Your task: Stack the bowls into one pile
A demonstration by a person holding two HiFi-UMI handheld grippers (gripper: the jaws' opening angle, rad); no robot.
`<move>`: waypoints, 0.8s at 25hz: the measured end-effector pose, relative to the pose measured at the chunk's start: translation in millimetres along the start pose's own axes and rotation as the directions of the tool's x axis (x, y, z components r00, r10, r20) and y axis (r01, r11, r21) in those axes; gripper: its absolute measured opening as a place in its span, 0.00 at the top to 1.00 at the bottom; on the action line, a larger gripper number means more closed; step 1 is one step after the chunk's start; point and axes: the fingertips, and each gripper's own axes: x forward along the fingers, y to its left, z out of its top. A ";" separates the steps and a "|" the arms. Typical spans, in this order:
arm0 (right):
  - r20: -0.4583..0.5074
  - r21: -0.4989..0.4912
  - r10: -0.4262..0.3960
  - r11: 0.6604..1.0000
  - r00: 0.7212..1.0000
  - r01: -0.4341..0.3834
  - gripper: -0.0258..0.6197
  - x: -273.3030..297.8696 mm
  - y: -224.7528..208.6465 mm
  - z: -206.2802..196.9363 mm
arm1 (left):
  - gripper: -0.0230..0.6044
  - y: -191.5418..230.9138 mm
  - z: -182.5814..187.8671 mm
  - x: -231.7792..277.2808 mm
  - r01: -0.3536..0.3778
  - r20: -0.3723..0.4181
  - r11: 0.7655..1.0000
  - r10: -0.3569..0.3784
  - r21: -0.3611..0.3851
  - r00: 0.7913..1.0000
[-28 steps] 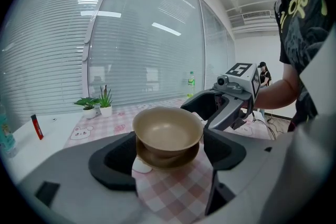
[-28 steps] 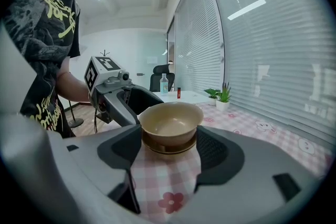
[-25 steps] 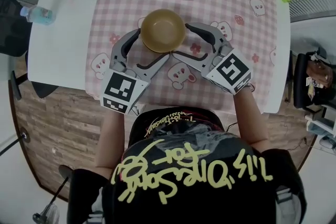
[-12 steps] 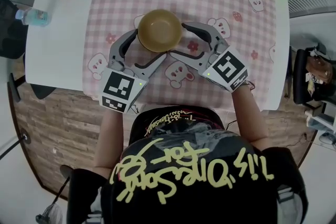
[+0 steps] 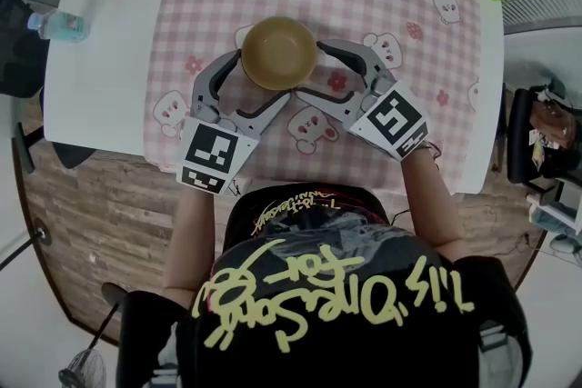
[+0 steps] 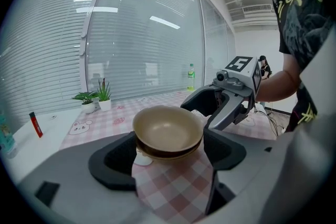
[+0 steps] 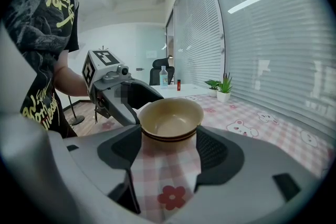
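Head view: the pile of tan bowls [image 5: 279, 53] sits nested on the checked tablecloth [image 5: 409, 32]. The left gripper [image 5: 262, 79] and right gripper [image 5: 314, 70] both stand wide, flanking the pile (no firm clamp evident). Stacking appears complete; only withdrawing the grippers seems left.
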 end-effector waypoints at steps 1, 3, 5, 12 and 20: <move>-0.003 -0.002 -0.002 1.000 1.000 0.002 0.47 0.3 -0.1 -0.6 | 0.33 0.2 -0.2 0.2 -0.002 -0.002 1.000 0.002 0.003 1.000; -0.011 -0.008 -0.006 1.000 1.000 0.005 0.47 1.4 -0.3 -1.7 | 0.32 1.0 -1.0 1.0 -0.006 -0.006 1.000 0.006 0.000 1.000; -0.021 -0.018 -0.009 1.000 1.000 0.008 0.47 3.4 0.4 -3.3 | 0.32 2.2 -3.5 1.7 -0.005 -0.013 1.000 0.005 -0.015 1.000; -0.023 -0.010 -0.006 1.000 1.000 0.006 0.47 4.9 0.6 -6.5 | 0.30 3.1 -4.6 3.7 -0.002 -0.009 1.000 0.002 -0.028 1.000; -0.016 0.016 -0.009 1.000 1.000 0.009 0.47 7.2 -1.9 -6.8 | 0.30 6.1 -4.1 6.0 -0.005 -0.007 1.000 0.005 -0.026 1.000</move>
